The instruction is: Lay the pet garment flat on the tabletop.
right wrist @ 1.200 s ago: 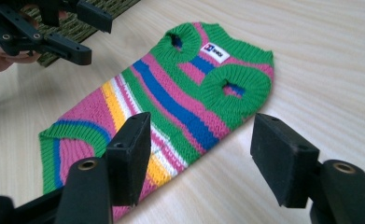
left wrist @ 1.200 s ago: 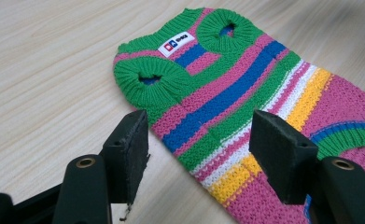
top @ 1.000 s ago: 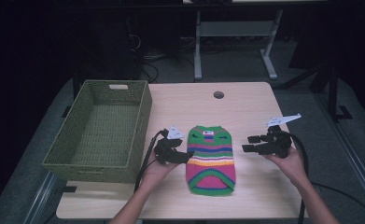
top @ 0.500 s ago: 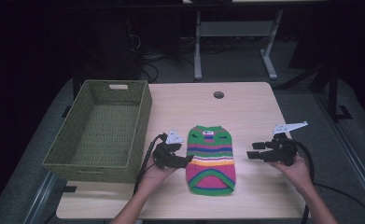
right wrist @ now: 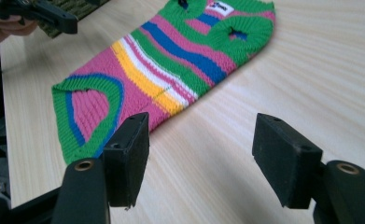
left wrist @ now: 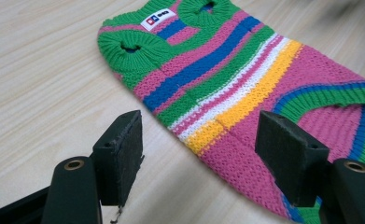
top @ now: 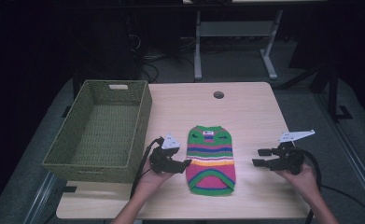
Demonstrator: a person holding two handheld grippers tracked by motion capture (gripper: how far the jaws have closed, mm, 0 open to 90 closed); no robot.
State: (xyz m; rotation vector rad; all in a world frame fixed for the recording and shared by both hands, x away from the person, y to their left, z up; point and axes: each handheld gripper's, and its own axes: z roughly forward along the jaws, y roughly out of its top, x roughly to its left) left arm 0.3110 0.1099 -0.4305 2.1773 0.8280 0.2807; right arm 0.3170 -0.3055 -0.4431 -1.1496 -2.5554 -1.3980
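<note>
- Sweater [top: 211, 158] lies flat on the bench [top: 245, 112], between both grippers.
- Left gripper [top: 186, 164] at its edge, fingers [left wrist: 119, 156] wide, empty.
- Right gripper [top: 258, 157] near it, apart, fingers [right wrist: 283, 158] wide.

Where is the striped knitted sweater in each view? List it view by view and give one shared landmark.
High view: striped knitted sweater flat on the table, centre, between both grippers.
Left gripper view: upper right, beyond the open fingers.
Right gripper view: upper left, ahead of the open fingers.
Shared landmark: the white neck label.
</note>
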